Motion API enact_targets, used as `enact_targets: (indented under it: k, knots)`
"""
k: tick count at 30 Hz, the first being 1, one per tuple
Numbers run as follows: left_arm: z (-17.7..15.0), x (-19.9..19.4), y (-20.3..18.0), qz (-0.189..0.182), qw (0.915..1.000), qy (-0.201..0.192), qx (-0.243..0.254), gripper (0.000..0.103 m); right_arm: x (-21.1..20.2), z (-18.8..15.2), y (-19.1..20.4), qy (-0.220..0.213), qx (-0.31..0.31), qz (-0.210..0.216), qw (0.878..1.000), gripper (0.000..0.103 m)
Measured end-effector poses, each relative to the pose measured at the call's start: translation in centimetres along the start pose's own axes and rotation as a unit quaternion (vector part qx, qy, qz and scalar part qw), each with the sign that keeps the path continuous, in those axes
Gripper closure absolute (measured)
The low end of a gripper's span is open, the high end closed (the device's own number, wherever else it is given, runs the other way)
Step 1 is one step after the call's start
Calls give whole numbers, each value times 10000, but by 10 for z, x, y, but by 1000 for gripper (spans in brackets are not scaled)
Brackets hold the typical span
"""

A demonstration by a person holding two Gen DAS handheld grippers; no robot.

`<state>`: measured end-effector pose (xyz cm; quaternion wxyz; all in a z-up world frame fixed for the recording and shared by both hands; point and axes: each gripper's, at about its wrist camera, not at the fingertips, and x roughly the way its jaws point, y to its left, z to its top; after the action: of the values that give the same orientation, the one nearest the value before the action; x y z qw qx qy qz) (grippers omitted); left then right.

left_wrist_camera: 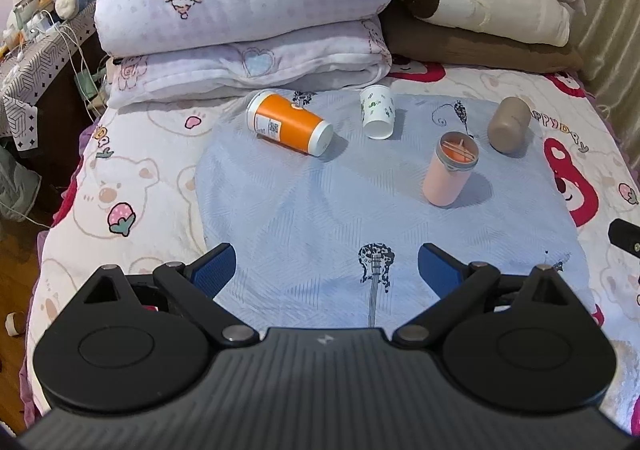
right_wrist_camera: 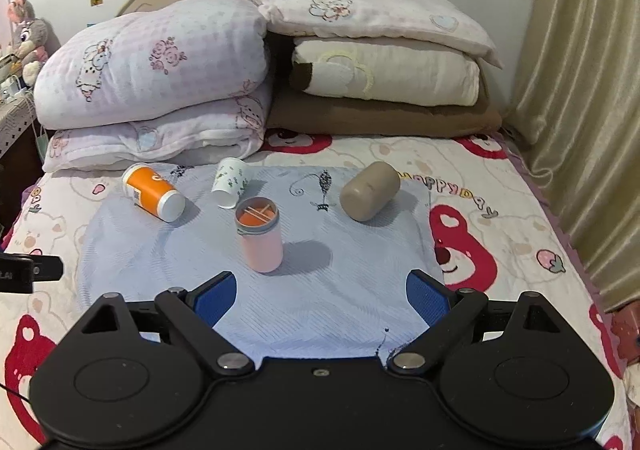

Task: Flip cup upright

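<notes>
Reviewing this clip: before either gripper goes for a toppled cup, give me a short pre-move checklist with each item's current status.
1. Left gripper open, holding nothing: ok.
2. Right gripper open, holding nothing: ok.
3. Pink cylindrical cup with grey rim upright: ok.
4. Orange paper cup with white base upright: not ok, lying on its side.
5. White paper cup with green print and brown rounded cup upright: not ok, both tipped.
6. Blue cloth flat enough for standing cups: cannot tell.
</notes>
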<state>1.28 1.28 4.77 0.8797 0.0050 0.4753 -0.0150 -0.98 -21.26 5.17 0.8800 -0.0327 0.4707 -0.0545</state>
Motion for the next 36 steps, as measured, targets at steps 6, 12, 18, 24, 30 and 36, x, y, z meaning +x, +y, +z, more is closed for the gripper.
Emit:
enact_targets:
  k: [6, 12, 18, 24, 30, 36]
  knots:
    - [-1, 2, 4, 19, 10000, 17, -31, 4, 5, -2, -1, 69, 36, -66, 9999, 9]
    - [1, 4, 4, -17, 10000, -33, 56, 4, 5, -2, 1, 54, -17, -136, 9999, 9]
    - [1, 6, 4, 3, 10000, 17, 24, 4, 5, -3, 0, 41, 11, -155, 9999, 9]
    - [1, 8, 4, 40, 10000, 65, 34, 4, 5, -3, -1, 39, 13, -156, 9999, 9]
    - [1, 10, 3, 44, 9999, 94, 99, 4, 5, -3, -2, 36, 33, -155, 9999, 9]
    - [0, 15, 2, 118, 9996, 166, 178, 4, 5, -4, -4, 39, 36, -237, 9997, 9]
